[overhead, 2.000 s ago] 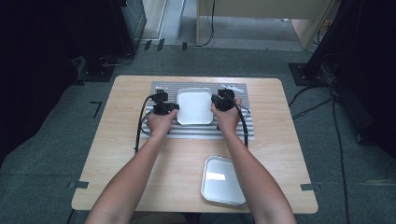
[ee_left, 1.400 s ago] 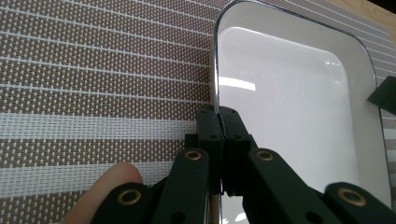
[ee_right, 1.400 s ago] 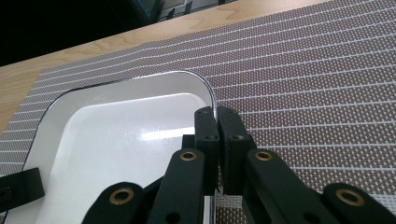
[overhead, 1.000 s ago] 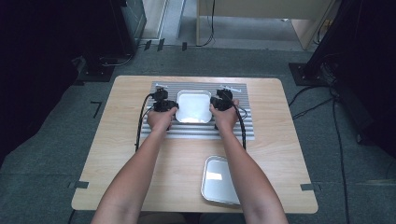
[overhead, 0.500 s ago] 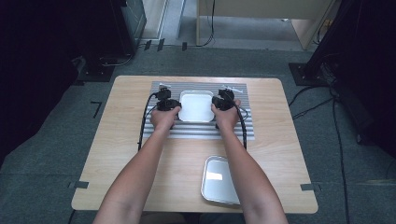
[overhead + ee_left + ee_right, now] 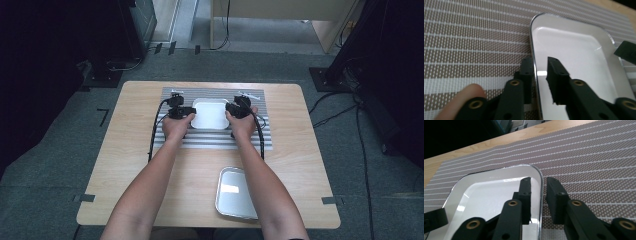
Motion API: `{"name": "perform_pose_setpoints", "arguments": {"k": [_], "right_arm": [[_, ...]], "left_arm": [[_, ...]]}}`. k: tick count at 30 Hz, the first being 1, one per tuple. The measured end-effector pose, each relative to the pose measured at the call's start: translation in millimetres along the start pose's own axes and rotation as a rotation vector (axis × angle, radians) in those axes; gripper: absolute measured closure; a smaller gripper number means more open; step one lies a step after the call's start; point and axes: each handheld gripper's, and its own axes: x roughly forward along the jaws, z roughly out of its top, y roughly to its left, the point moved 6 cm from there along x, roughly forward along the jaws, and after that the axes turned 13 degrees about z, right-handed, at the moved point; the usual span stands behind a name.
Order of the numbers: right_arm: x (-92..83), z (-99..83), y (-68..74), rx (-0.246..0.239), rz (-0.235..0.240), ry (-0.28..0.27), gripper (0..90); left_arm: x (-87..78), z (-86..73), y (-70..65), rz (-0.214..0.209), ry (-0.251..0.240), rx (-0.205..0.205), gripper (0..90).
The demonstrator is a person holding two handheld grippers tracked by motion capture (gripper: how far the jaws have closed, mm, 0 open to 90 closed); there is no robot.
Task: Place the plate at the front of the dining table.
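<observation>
A shallow white-lined metal tray (image 6: 210,114) lies on a striped grey placemat (image 6: 215,140) at the table's middle. My left gripper (image 6: 189,111) is at its left rim and my right gripper (image 6: 230,109) at its right rim. In the left gripper view the jaws of the left gripper (image 6: 539,61) straddle the rim of the tray (image 6: 574,50) with a gap showing. The right gripper (image 6: 538,181) likewise straddles the opposite rim of the tray (image 6: 494,192), pads off it. Both pairs of jaws have just been opening.
A second, bare metal tray (image 6: 235,194) sits on the wooden table (image 6: 130,165) near the front edge, right of centre, beside the right forearm. Cables trail from both grippers across the mat. Dark equipment and floor cables surround the table.
The tray looked slightly larger two seconds ago and now rests flat on the mat. Both hands have hardly shifted.
</observation>
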Motion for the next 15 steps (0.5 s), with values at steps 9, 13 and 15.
{"name": "perform_pose_setpoints", "arguments": {"k": [9,13,15], "right_arm": [[-17.6,18.6,-1.8,-0.148,-0.105,-0.084,47.1],[-26.4,20.7,1.0,-0.166,-0.125,-0.022,35.6],[-31.8,21.0,3.0,-0.175,-0.109,-0.008,29.9]], "left_arm": [[-18.5,7.2,-1.4,0.018,-0.120,0.029,36.7],[-23.8,3.7,0.2,0.021,-0.121,0.054,31.9],[-27.4,1.7,1.6,0.016,-0.127,0.057,29.6]]}}
